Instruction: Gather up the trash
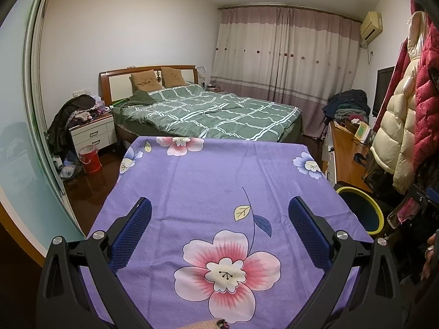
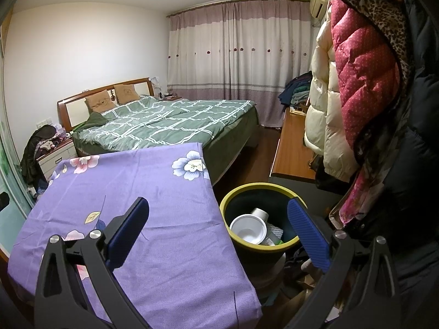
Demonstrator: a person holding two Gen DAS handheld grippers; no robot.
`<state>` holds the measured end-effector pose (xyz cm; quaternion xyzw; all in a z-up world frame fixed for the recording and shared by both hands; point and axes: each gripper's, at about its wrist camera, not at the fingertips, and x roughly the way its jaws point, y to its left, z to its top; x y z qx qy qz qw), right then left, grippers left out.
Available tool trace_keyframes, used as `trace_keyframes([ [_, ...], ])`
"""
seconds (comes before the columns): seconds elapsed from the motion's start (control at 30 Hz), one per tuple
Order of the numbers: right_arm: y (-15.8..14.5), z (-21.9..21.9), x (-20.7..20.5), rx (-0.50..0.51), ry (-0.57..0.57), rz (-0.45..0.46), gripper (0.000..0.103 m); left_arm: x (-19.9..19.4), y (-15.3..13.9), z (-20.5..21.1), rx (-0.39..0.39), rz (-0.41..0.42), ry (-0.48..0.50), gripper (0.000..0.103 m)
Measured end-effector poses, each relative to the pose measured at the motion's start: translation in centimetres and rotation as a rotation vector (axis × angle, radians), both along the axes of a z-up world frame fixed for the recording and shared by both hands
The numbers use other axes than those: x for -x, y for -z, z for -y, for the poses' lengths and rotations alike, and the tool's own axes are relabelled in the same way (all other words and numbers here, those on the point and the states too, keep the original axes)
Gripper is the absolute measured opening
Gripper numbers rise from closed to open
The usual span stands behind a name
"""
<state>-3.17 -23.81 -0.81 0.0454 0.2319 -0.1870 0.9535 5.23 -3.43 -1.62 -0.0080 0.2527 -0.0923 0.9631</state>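
Right wrist view: both grippers' jaws apart and empty, right gripper (image 2: pixel 218 219) near bin (image 2: pixel 229 235) holding cups (image 2: pixel 248 229) right of surface (image 2: pixel 164 246); risk: knocking bin over.

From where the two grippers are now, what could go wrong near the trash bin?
The trash bin stands close beside the purple tablecloth, whose edge hangs down next to it; an arm could catch the cloth and drag it. The right gripper, open and empty, has one finger over the rim and might tip the bin, spilling the white cups. Hanging coats crowd the right side.
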Motion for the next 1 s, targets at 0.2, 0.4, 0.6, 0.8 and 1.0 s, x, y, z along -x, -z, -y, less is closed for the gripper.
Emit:
trace_keyframes([
  [0.2,0.01,-0.04,-0.02,0.000,0.001,-0.001,0.096,0.00,0.04,0.04,0.000,0.000,0.000,0.098],
  [0.4,0.15,-0.04,-0.11,-0.003,0.001,-0.002,0.096,-0.14,0.11,0.23,0.000,-0.007,0.004,0.098],
  [0.6,0.42,-0.11,-0.25,-0.007,0.000,-0.006,0.096,-0.19,0.17,0.28,0.001,-0.009,0.004,0.098],
  [0.8,0.54,-0.05,-0.37,-0.010,-0.001,-0.009,0.096,-0.30,0.19,0.26,0.003,-0.012,0.009,0.098],
  [1.0,0.57,0.04,-0.40,-0.011,0.000,-0.008,0.096,-0.68,0.44,0.27,0.025,-0.019,0.029,0.098],
])
